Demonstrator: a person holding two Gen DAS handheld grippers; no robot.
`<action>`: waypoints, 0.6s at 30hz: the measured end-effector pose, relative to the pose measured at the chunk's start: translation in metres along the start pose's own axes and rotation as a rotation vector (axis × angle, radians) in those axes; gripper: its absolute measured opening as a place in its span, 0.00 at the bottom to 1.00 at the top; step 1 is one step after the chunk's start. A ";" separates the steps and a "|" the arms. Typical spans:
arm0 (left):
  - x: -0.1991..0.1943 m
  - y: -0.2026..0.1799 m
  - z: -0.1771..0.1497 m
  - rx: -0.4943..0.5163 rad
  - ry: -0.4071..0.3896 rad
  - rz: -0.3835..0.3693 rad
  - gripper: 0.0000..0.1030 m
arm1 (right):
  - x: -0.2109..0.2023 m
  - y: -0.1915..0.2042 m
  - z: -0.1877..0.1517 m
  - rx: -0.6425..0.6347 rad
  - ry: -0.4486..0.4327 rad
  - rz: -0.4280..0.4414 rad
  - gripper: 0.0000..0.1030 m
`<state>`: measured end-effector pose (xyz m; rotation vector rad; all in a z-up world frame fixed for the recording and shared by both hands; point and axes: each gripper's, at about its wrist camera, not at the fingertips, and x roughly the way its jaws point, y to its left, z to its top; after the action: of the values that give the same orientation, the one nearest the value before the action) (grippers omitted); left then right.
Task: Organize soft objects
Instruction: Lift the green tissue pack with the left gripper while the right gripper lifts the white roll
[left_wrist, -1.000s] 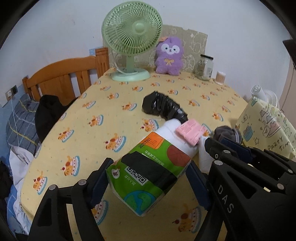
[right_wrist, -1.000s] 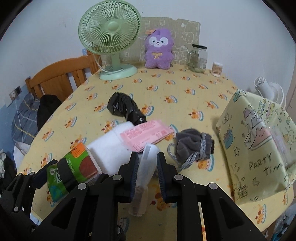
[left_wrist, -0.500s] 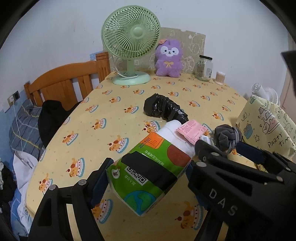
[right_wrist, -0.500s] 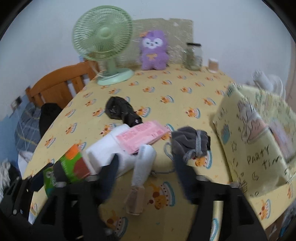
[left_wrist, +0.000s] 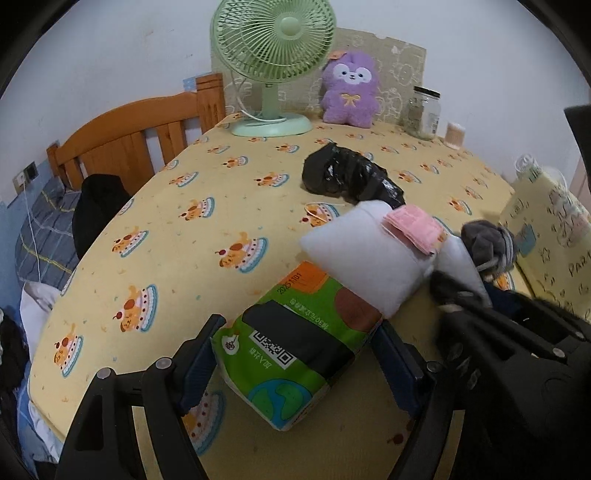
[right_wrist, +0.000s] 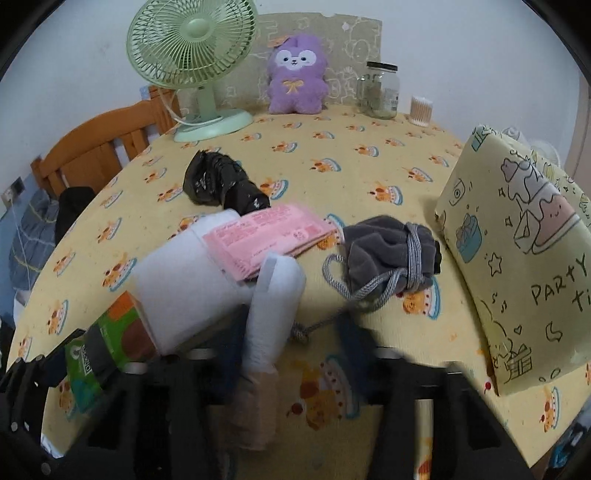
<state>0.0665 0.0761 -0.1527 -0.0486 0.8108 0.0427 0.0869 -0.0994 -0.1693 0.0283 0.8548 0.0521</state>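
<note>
I judge this as the pick-up step. My left hand-held gripper (left_wrist: 299, 325) stands wide, clamped across the tissue pack (left_wrist: 295, 343) at 6 o'clock on the table (left_wrist: 184, 258). The pack's long axis runs from 6 towards 1 o'clock, orange end leading. The right hand-held gripper (right_wrist: 288, 343) is smeared. Its jaws have just been closing on the white sleeve (right_wrist: 273, 295), so I read them as narrow. Next I need a steady lift with both grips firm.

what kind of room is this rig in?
Probably a bedroom at home: a wooden headboard with bedding beside the table, plus a purple plush toy and a desk fan on it.
</note>
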 end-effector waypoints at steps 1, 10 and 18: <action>0.000 0.000 0.001 -0.002 0.002 0.001 0.78 | 0.001 0.000 0.002 0.012 0.002 0.010 0.19; -0.029 0.000 0.017 0.002 -0.073 -0.006 0.78 | -0.023 0.002 0.016 0.006 -0.043 0.032 0.18; -0.073 0.002 0.032 -0.011 -0.174 -0.003 0.78 | -0.070 0.010 0.034 -0.016 -0.148 0.050 0.18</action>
<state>0.0393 0.0789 -0.0783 -0.0557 0.6363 0.0484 0.0667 -0.0933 -0.0939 0.0377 0.7056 0.1029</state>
